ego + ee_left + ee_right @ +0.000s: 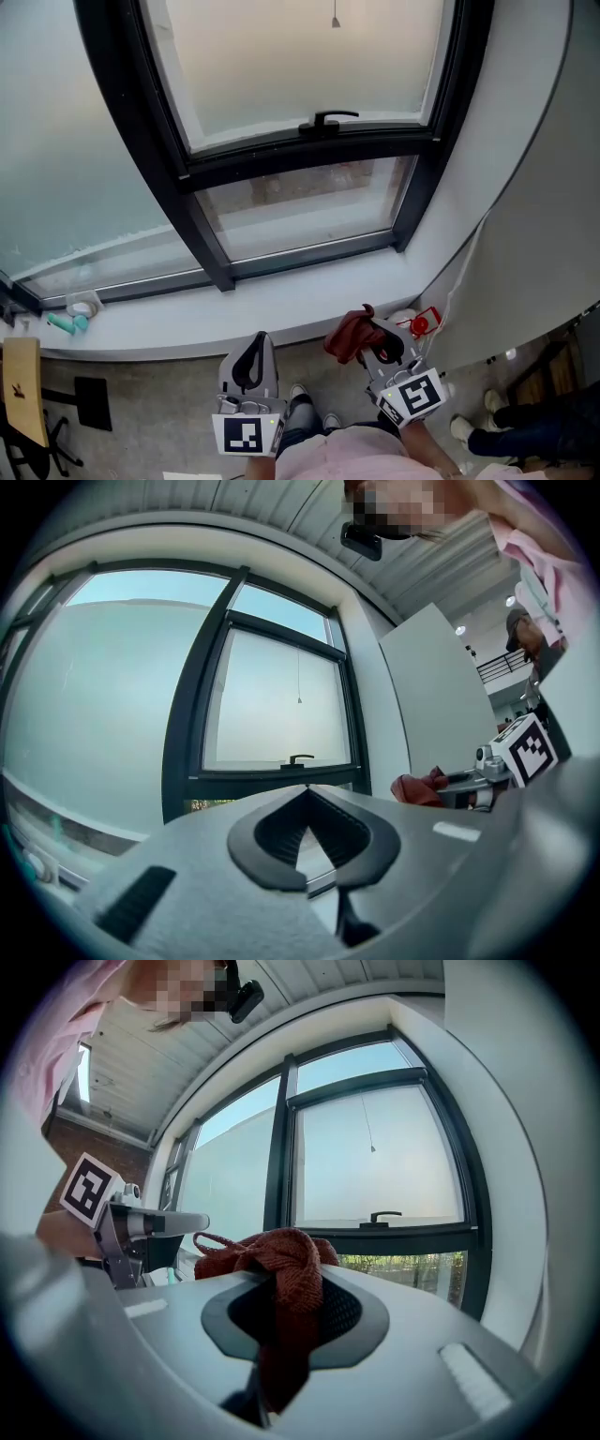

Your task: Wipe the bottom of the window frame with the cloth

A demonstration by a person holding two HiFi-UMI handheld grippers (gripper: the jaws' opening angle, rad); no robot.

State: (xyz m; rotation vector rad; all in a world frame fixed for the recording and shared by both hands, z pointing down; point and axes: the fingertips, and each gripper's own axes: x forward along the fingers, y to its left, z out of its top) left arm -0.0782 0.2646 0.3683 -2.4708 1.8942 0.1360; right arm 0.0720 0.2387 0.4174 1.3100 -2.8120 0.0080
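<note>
At the lower right of the head view, the right hand-held gripper [375,336] is closed on the cloth [349,337]. The cloth is rust-red, with a coarse woven texture, and it is bunched into a soft lump. In the right gripper view, the cloth [281,1255] sits between the black ribbed pads and a thin loop of it sticks out to the left. It is held in the air in front of the white window sill [281,305], apart from the black window frame [309,251].

Lower centre, the left hand-held gripper [257,345] has grey smooth jaws with the tips together and nothing between them. Each gripper carries a cube with a black-and-white square marker [246,434].

The frame's bottom bar is a dark, straight metal profile under frosted glass, and a black handle [326,119] sits on the upper sash. At the left end of the sill lies a small teal object [64,323] beside a whitish round thing [82,305]; I cannot tell what they are. A red and white item [422,323] stands at the sill's right end.
</note>
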